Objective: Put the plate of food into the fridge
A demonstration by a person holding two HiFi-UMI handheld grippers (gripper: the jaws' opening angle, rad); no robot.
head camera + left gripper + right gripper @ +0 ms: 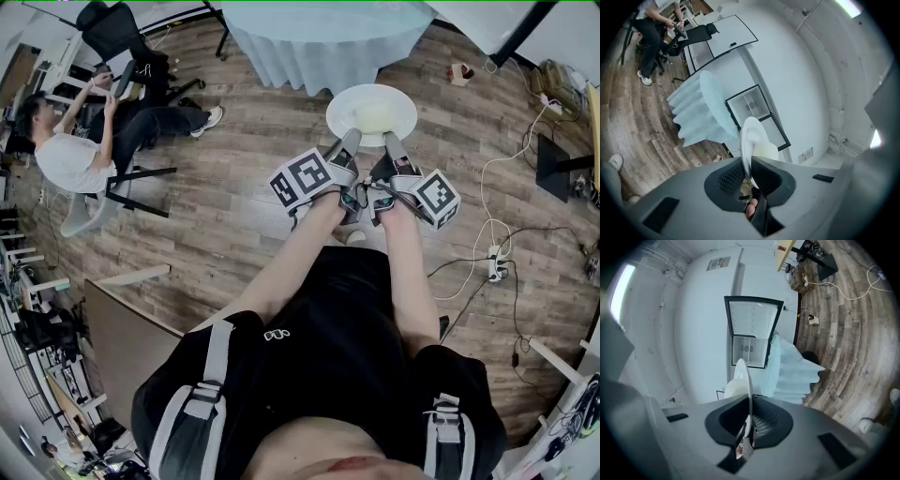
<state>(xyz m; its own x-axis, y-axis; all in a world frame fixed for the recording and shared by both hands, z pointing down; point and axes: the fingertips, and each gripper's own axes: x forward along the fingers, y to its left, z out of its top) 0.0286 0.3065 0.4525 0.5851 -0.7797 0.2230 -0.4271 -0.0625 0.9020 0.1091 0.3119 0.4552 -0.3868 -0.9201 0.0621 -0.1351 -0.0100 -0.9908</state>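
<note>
Two grips: we hold the plate point(339, 114) of food point(377, 116) with left gripper point(350, 142) and right gripper point(388, 142) jaws clamped on its rim.

Head view: high up, steeply down past the person's torso and arms to the wood floor point(234, 216). Plate point(372, 112) upper centre, draped table point(319, 42) at top edge. Left gripper view: rides on left gripper point(749, 168), rolled sideways, plate rim close to lens, draped table and glass-door fridge point(757, 110) beyond. Right gripper view: same from right gripper point(750, 416), rolled opposite way. All three share plate and draped table; both gripper views share the glass-door fridge.
</note>
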